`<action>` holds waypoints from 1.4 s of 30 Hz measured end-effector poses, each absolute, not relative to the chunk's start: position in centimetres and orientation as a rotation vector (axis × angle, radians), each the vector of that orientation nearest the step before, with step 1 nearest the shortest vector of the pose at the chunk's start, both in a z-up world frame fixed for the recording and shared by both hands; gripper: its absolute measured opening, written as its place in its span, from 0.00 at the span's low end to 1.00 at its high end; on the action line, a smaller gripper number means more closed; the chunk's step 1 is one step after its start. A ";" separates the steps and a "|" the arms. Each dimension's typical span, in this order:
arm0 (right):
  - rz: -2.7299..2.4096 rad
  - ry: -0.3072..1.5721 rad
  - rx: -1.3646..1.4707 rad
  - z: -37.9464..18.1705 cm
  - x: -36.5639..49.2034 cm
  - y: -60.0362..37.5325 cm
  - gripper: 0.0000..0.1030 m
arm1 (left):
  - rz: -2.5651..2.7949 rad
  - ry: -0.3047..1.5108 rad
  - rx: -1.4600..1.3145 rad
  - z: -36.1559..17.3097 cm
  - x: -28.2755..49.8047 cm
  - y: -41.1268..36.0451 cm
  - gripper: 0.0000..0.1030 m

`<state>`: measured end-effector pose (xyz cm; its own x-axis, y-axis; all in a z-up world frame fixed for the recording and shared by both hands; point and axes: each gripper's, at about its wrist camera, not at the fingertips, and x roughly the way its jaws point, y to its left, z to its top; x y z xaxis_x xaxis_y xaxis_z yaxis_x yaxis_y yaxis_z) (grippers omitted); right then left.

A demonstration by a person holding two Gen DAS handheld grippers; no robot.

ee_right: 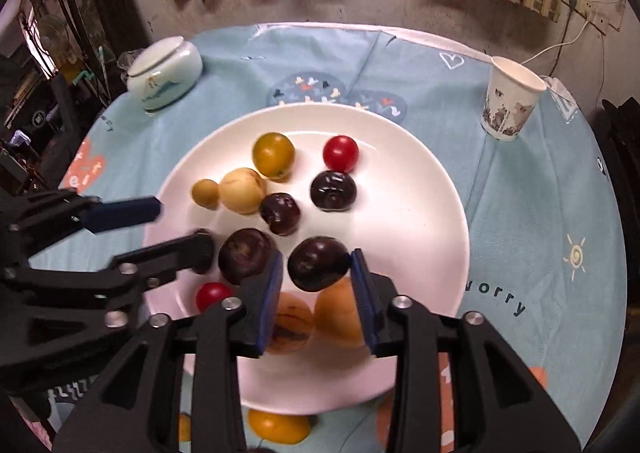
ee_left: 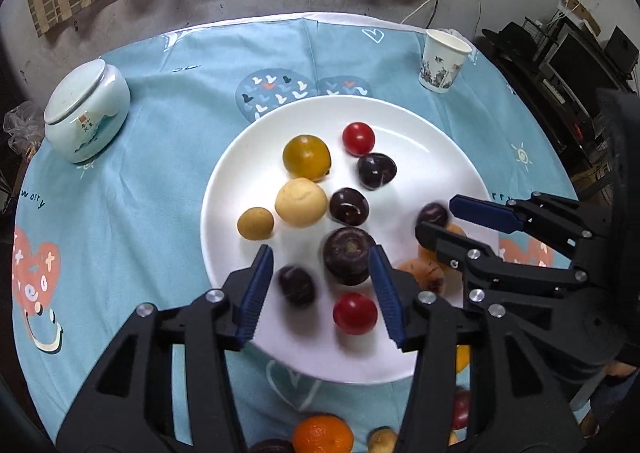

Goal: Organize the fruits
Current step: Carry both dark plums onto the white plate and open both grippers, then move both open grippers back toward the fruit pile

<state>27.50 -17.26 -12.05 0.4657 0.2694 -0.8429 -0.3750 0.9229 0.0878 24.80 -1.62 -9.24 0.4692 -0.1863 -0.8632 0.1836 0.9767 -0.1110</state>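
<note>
A white plate (ee_left: 420,133) (ee_right: 420,181) holds several small fruits: dark plums, red cherry tomatoes, yellow ones and tan loquats. My left gripper (ee_left: 322,293) is open above the plate's near side, with a dark plum (ee_left: 296,284) and a red tomato (ee_left: 355,313) between its fingers. My right gripper (ee_right: 316,281) holds a dark plum (ee_right: 318,263) between its blue pads over the plate. In the left wrist view the right gripper (ee_left: 436,219) comes in from the right with that plum (ee_left: 432,214). In the right wrist view the left gripper (ee_right: 180,225) stands open at the left.
A blue patterned cloth (ee_left: 160,125) covers the round table. A lidded ceramic jar (ee_left: 84,113) (ee_right: 164,71) stands far left, a paper cup (ee_left: 442,61) (ee_right: 510,105) far right. An orange (ee_left: 322,435) and other loose fruits lie on the cloth near the plate's front edge.
</note>
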 end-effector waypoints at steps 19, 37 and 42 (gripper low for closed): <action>0.315 0.436 0.026 7.0 12.0 -24.9 0.82 | -0.298 0.857 -0.070 0.5 14.9 -0.8 0.62; 0.364 0.299 0.207 13.9 -4.3 -26.2 0.99 | -0.300 0.780 -0.020 3.1 6.6 0.7 0.67; 0.268 0.754 0.222 0.4 1.2 -25.1 0.91 | -0.261 0.878 0.015 -1.5 5.2 2.3 0.67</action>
